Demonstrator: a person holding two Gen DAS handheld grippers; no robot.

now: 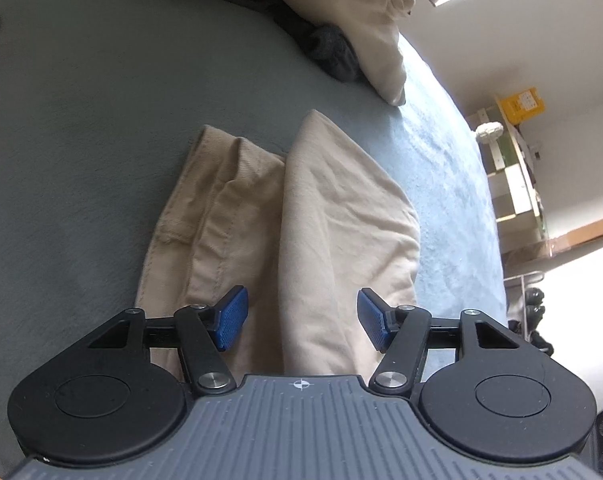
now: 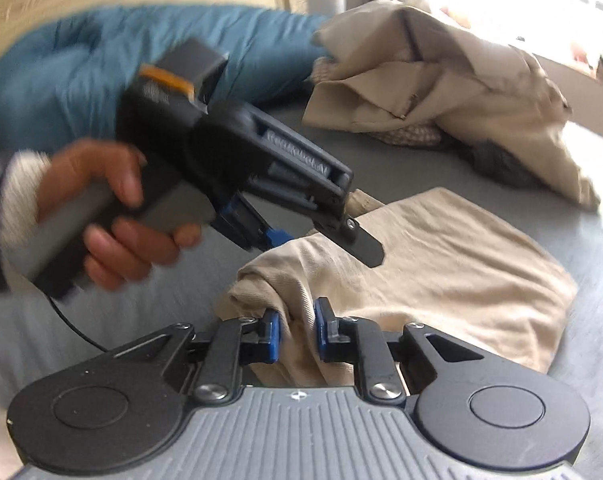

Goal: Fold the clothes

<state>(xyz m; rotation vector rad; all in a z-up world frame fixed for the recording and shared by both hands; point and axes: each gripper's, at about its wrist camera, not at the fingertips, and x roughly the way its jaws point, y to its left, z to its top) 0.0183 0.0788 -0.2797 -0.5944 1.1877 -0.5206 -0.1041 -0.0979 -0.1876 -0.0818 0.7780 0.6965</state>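
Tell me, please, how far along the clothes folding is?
Partly done: the beige trousers already lie doubled over on the bed. In hand: the right gripper pinches their bunched edge while the left gripper hovers open above. Left: the unfolded clothes pile behind.

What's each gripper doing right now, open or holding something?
Left gripper: open, over the beige garment, gripping nothing.
Right gripper: shut on a fold of the beige garment.

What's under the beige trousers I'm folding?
The beige trousers lie on the grey-blue bedsheet. Sheet shows all around them; anything beneath the fabric itself is covered.
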